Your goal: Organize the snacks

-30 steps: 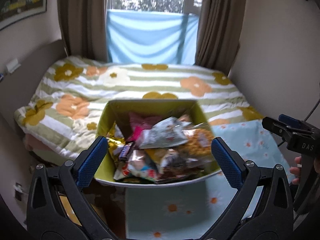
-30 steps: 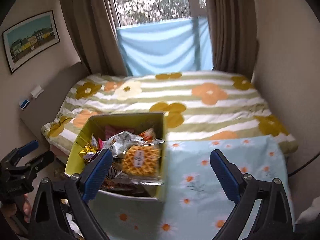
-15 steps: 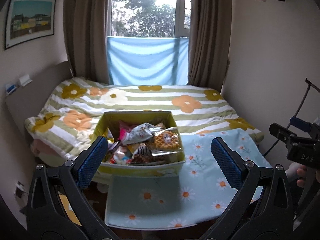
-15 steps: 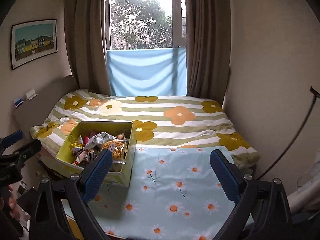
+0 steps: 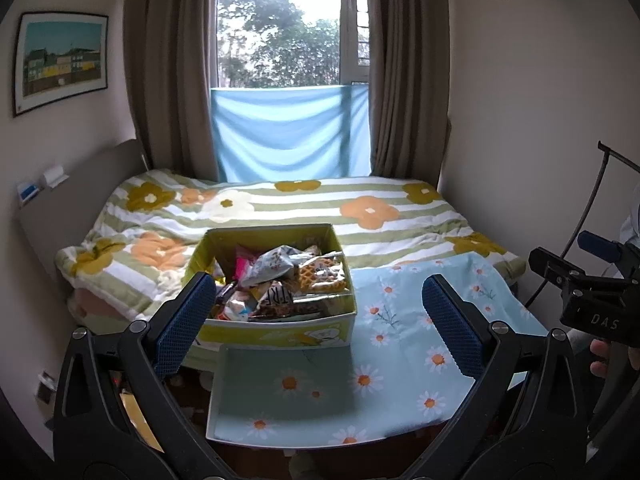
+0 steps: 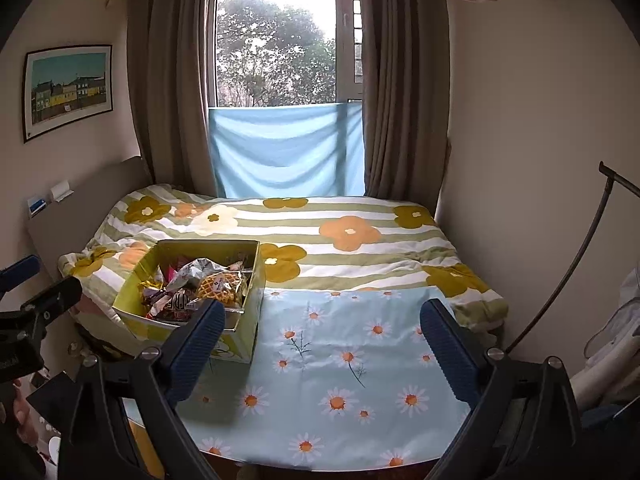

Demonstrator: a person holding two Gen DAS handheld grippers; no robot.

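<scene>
On the daisy-print cloth sits the yellow box, and it's heaped with wrapped snacks — a waffle pack on top toward the right wall, a silvery bag crumpled mid-pile, darker wrappers toward the near edge. Every snack in sight lies inside that box; none shows loose on the cloth or on the flowered quilt behind it.

Now the geometry! The box lies dead ahead of the left claw, filling most of the gap between its blue pads, left pad just overlapping the box's near-left corner in view. For the right claw the box sits off to the left, beyond its left pad, with open cloth straight in front. So the left hand is the one lined up on the pile, by my read. The box's long axis appears to run away from the cameras toward the window.

Both claws stand spread wide, nothing between the pads, both well back from the box.

Snacks heaped in one box fits a jumble awaiting sorting, and equally a gathering already done — this view cannot separate them.
</scene>
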